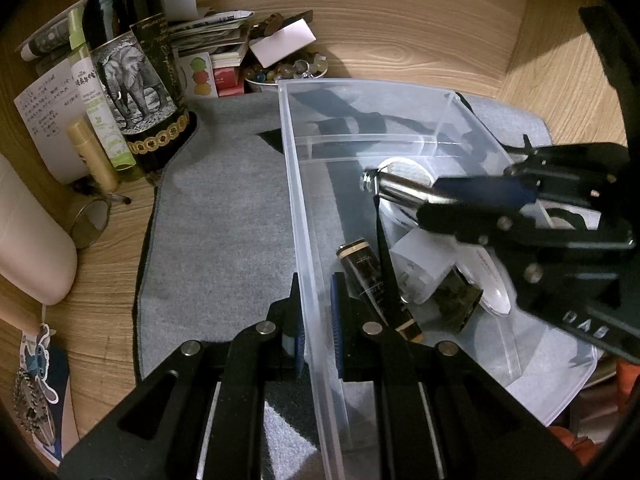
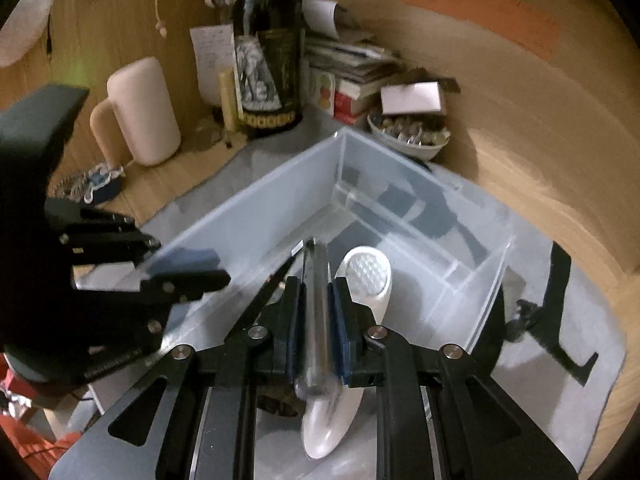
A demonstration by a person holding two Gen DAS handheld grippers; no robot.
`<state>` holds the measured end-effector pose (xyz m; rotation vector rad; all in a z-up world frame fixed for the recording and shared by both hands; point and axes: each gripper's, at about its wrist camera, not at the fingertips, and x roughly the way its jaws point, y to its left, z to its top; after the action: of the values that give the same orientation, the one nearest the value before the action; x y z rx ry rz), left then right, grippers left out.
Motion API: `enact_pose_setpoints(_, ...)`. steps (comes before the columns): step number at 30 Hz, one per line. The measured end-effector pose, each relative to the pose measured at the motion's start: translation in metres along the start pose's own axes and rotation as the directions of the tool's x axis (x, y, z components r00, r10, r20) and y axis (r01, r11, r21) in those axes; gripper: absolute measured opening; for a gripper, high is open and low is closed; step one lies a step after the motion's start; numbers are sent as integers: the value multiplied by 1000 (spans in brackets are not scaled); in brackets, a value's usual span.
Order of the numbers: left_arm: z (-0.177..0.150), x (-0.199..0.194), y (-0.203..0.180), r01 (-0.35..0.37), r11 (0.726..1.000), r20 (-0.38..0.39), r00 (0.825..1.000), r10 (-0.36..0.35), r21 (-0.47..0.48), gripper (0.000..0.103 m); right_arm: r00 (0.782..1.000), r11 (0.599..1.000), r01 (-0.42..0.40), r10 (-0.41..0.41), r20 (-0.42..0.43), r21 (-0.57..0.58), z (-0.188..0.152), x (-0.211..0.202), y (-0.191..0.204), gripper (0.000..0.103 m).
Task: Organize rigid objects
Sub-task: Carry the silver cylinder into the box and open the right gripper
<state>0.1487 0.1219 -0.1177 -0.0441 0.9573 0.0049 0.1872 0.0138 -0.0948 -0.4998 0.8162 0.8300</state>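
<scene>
Light: dim, warm | Shadows: hard dark gripper shapes falling across the grey mat (image 2: pixel 560 344) and clear bin (image 1: pixel 296 200) | Blur: right-wrist view smearing, worst along the wooden wall (image 2: pixel 520 128) | Distortion: fisheye bending lines, corners vignetting black | Glare: none showing.

The bin (image 1: pixel 292 184) sits on the cloth (image 1: pixel 224 208), with a tube (image 1: pixel 378 288), a brush (image 2: pixel 366 276) and a jar (image 1: pixel 456 300) lying inside it. Left of the bin stands the bottle (image 1: pixel 136 76); behind the bin, a bowl (image 1: pixel 280 74) and a paper stack (image 1: pixel 208 32).
</scene>
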Motion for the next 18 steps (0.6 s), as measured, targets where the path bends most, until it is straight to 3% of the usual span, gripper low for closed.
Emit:
enact_pose_setpoints(5,0,0,0,-1,1000,0,1000,1,0,11,999,1000,2,-2,-33,-6,-3,7,1,15)
enact_pose_setpoints(12,-1,0,-1,-2,1000,1,1000,2,2,11,1000,1000,7,-7,7,15,-1,-8,-5,16)
enact_pose_setpoints(15,-1,0,0,-1,1000,1,1000,1,2,11,998,999,29,-31,55,30,0,-21,-9,30)
enact_pose_setpoints(17,-1,0,0,-1,1000,1,1000,1,2,11,994,997,60,-64,94,44,2,-30,-14,45)
enact_pose_setpoints(18,-1,0,0,0,1000,0,1000,0,2,11,990,995,80,-86,114,56,3,-35,-18,46)
